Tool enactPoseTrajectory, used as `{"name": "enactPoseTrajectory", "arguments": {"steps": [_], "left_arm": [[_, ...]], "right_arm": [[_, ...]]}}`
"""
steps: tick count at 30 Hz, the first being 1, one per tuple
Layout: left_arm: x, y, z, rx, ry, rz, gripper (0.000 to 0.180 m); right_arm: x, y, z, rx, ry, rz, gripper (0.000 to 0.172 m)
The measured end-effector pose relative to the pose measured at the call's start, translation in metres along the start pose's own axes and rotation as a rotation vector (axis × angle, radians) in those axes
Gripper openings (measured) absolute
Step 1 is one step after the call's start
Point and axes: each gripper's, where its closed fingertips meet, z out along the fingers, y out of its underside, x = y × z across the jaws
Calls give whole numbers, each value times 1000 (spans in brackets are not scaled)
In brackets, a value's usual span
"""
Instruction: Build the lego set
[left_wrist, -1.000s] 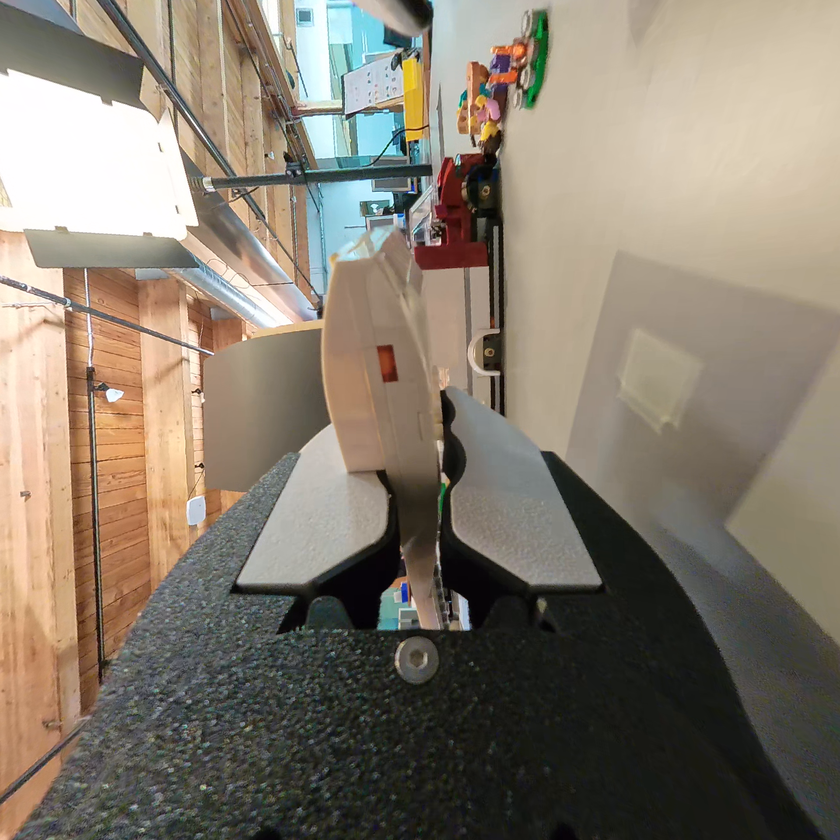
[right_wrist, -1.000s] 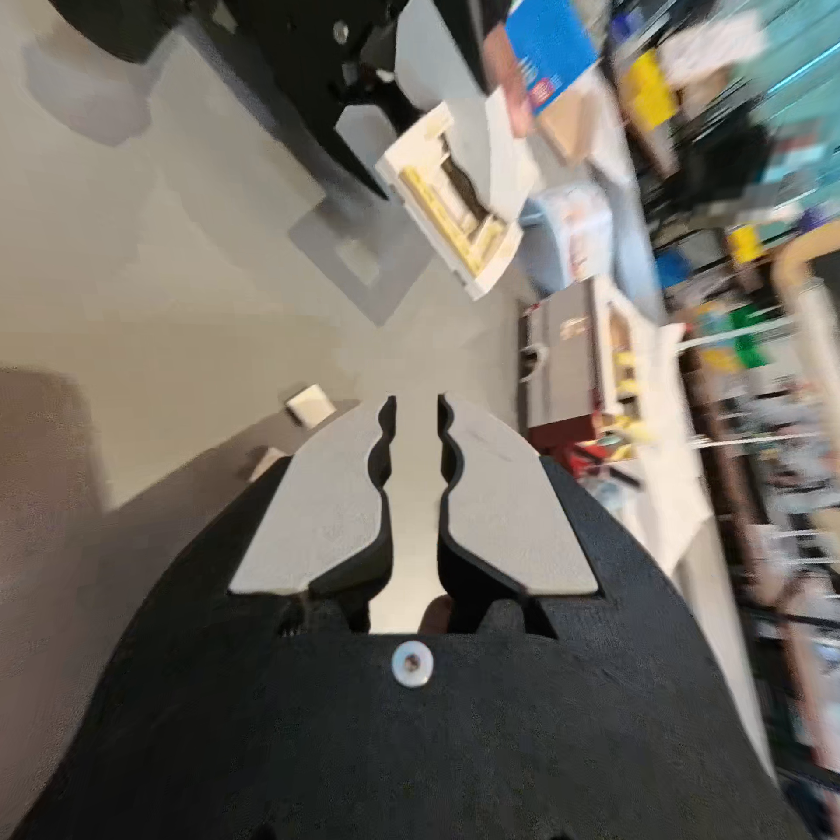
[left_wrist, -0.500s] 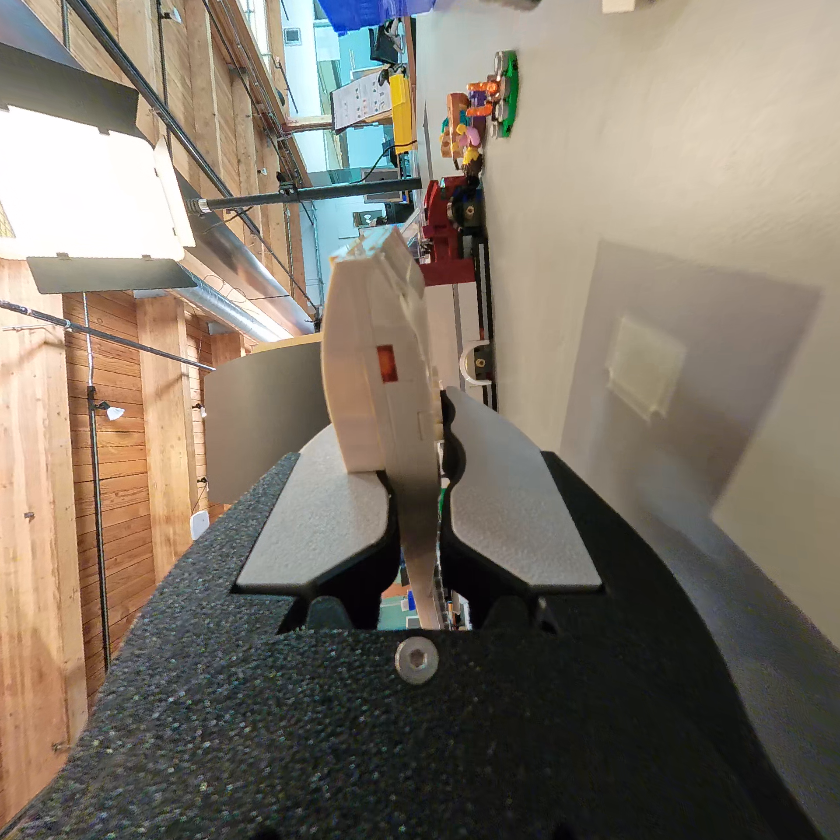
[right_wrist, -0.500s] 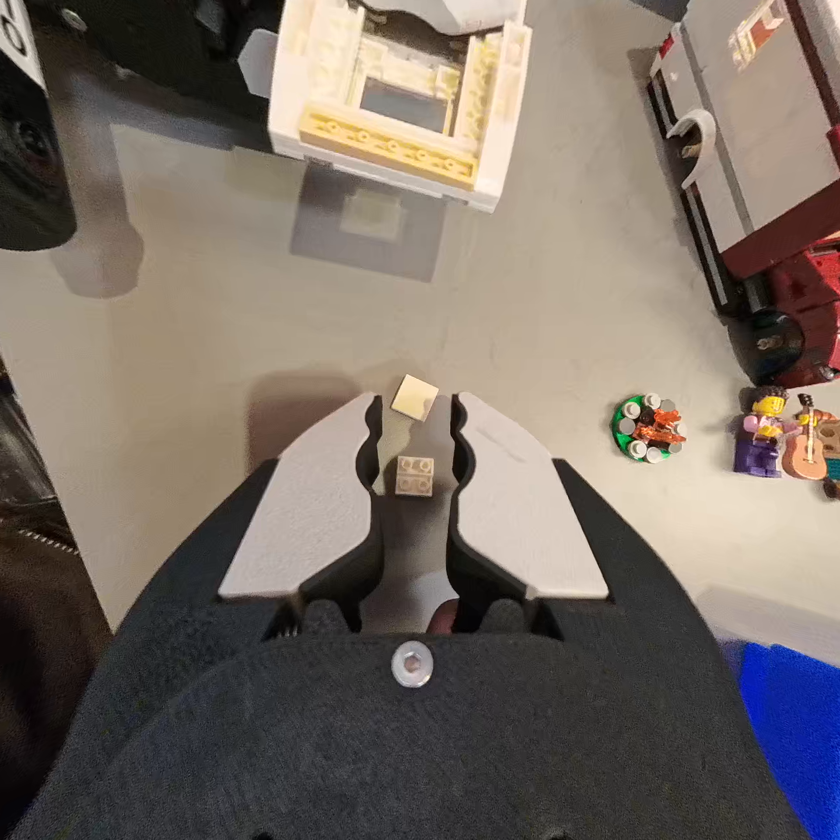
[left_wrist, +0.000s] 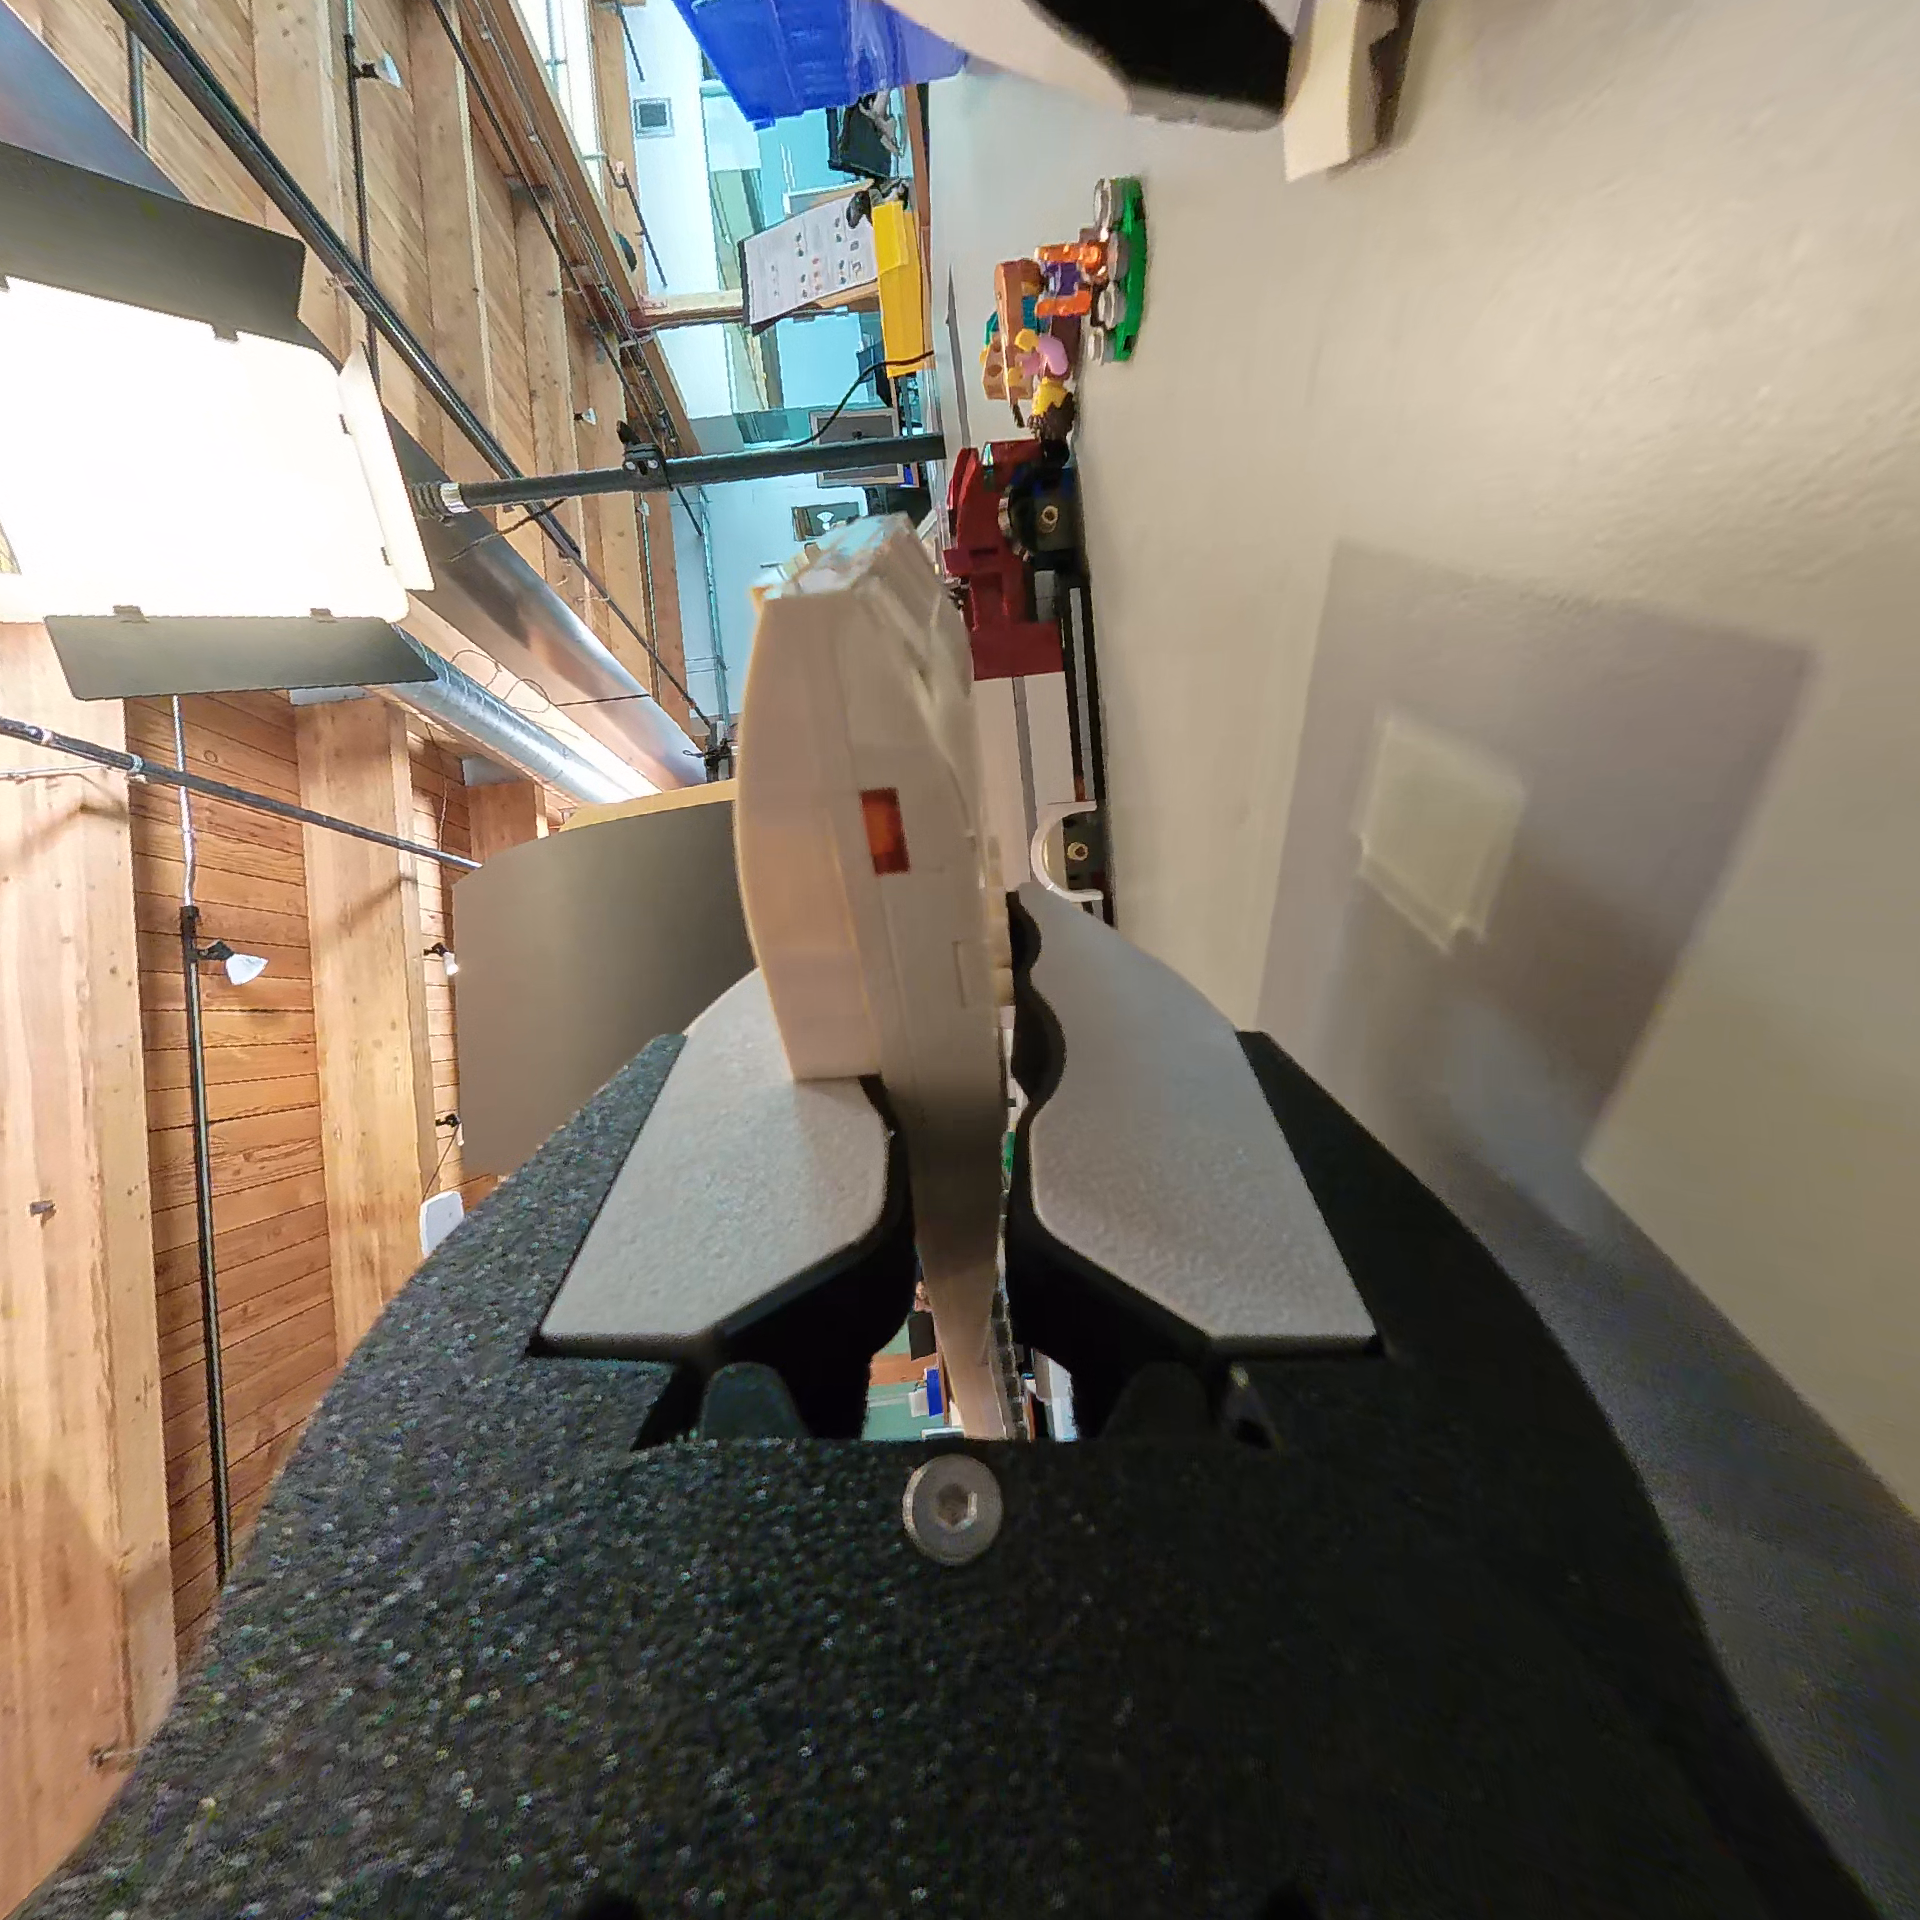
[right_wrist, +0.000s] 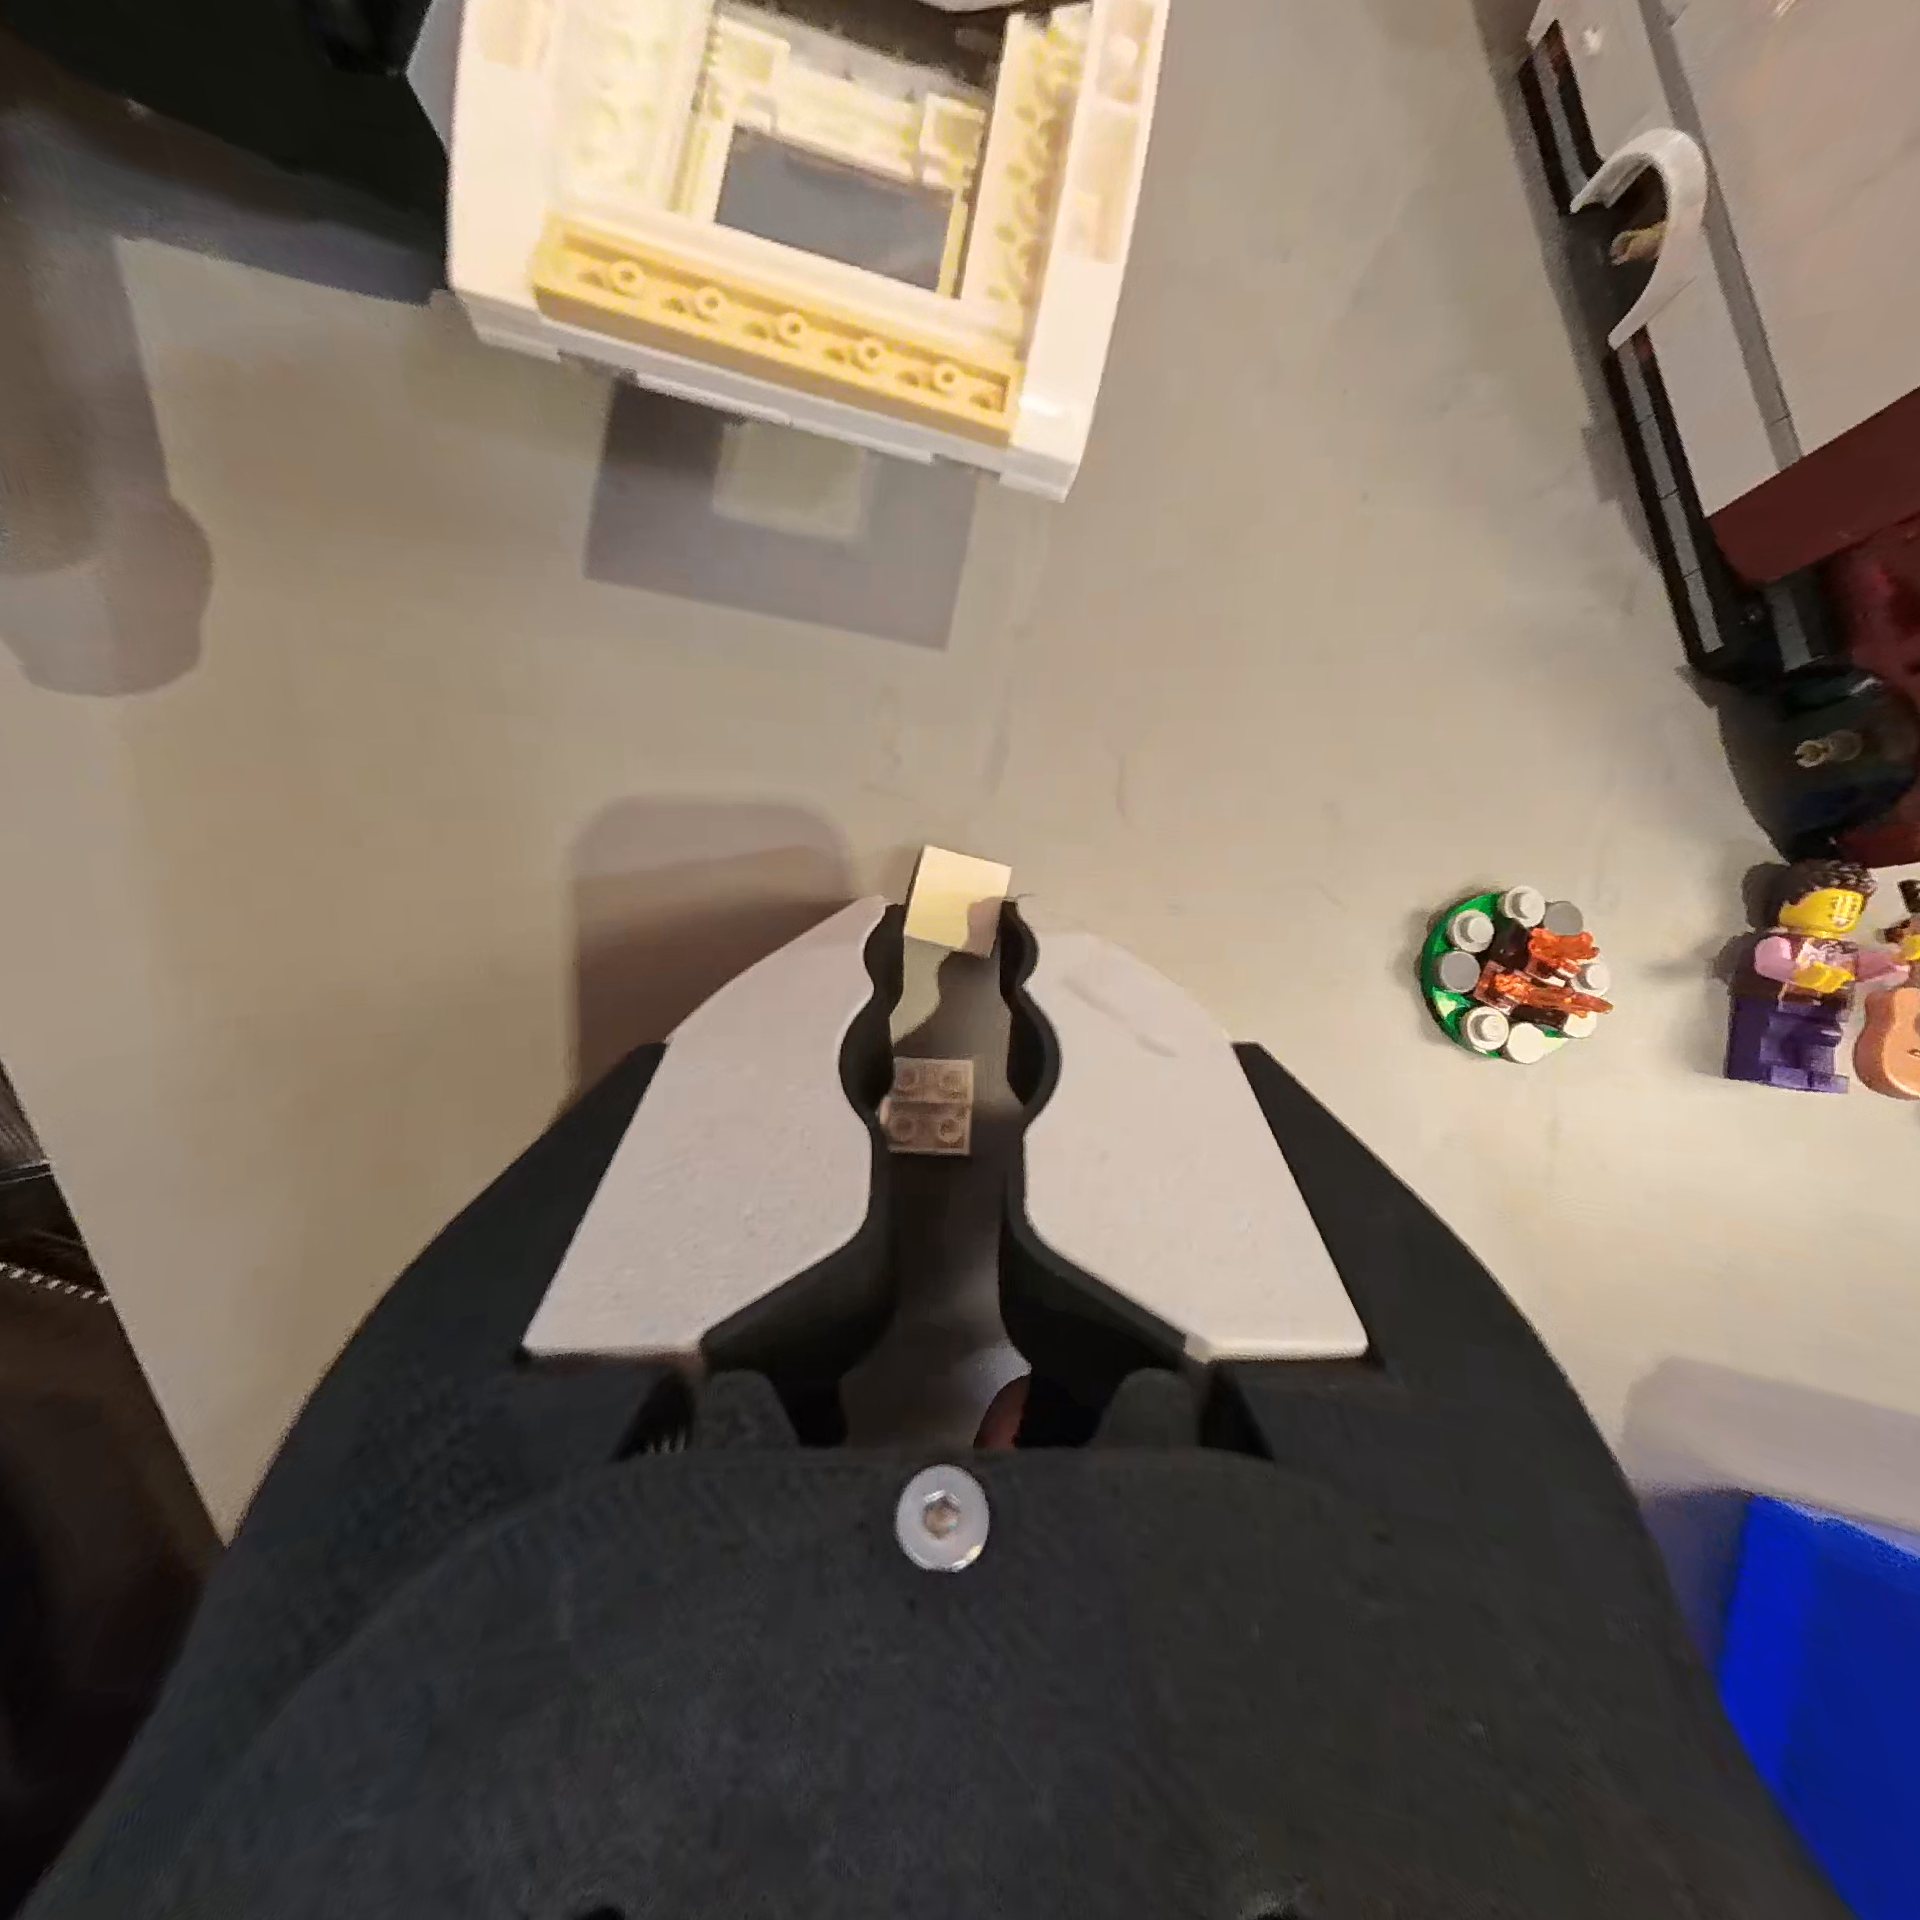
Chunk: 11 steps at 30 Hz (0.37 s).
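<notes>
2 tools (left_wrist: 951, 997) (right_wrist: 940, 935), 1 white brick build (right_wrist: 790, 208), 2 loose tiles (right_wrist: 956, 899) (right_wrist: 930, 1107), 1 minifig (right_wrist: 1803, 987).

Workshop or studio: timber-plank walls (left_wrist: 249, 1039), exposed duct (left_wrist: 520, 717), softbox light (left_wrist: 187, 457), grey worktable (right_wrist: 1247, 675).

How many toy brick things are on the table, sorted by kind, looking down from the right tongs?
Small loose tan pieces: 2, a smooth tile and a studded plate
Minifigures: 1
Round green studded bases: 1
Large brick builds: 2, a white and tan one that is held up, and a grey and dark red one
Total: 6
</notes>
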Motion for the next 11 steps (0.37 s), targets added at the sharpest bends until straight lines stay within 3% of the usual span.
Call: {"name": "enactPoseTrajectory", "arguments": {"steps": [1,11], "left_arm": [[0,0,0,1,1,-1,16],[2,-2,1,3,9,-4,15]], "right_arm": [[1,0,0,4,2,-1,17],[6,-37,-22,206,32,-41,17]]}}
